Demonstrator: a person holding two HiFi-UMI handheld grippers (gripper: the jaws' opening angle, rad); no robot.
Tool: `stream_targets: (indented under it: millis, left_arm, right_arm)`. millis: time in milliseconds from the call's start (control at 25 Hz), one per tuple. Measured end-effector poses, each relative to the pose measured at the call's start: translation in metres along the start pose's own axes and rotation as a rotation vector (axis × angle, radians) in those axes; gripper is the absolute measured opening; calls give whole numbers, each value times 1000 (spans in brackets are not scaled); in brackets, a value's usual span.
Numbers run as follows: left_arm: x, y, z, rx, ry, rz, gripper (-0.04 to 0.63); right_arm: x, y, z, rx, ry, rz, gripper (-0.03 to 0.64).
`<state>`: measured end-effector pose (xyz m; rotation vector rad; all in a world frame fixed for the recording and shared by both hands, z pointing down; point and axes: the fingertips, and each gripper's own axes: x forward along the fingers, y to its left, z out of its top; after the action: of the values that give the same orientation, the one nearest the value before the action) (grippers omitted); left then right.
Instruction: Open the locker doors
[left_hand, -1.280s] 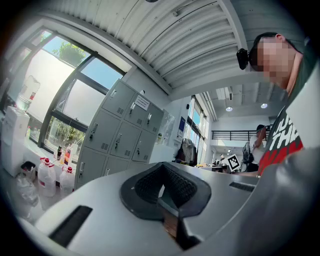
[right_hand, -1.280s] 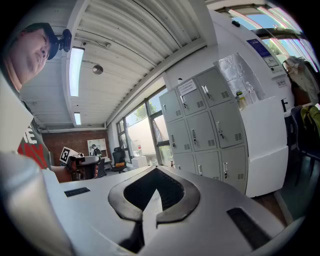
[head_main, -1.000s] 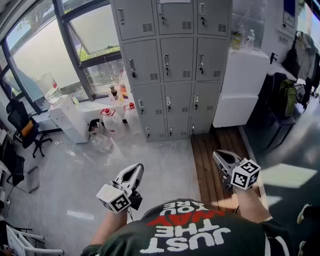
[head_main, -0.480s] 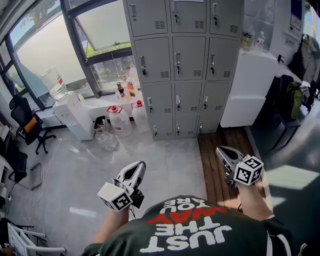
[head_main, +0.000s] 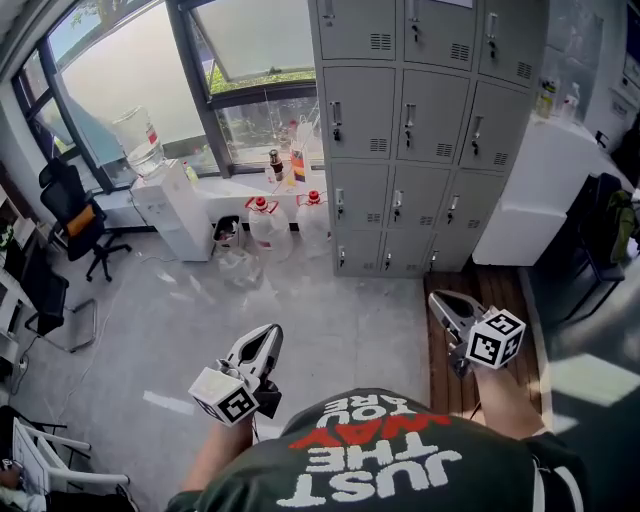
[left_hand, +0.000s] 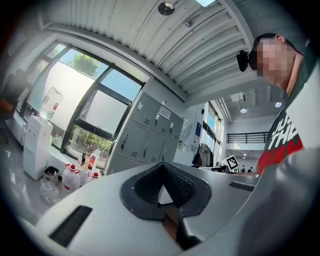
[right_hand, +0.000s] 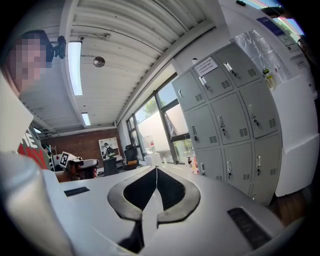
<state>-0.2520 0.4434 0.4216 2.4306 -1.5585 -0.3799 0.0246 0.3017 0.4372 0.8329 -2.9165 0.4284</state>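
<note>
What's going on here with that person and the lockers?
A person holds a tool in each hand: the left tool and the right tool are both shut and empty. They stand back from the grey lockers, and every door in view is closed, so none has been opened yet.

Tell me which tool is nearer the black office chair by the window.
Left. The left tool is below and to the right of the chair; the right tool lies much farther right, beyond the left one.
</note>
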Motion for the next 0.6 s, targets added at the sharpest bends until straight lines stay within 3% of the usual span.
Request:
stream_targets:
  millis: [320,600]
  left_arm:
    - [37,62,-7,-8,18,103,-3]
    - [154,148,-1,9,-18,223,-3]
  right_arm:
    - [86,-55,-1,39,42,78,34]
    - [219,-170,29,34,62,229,35]
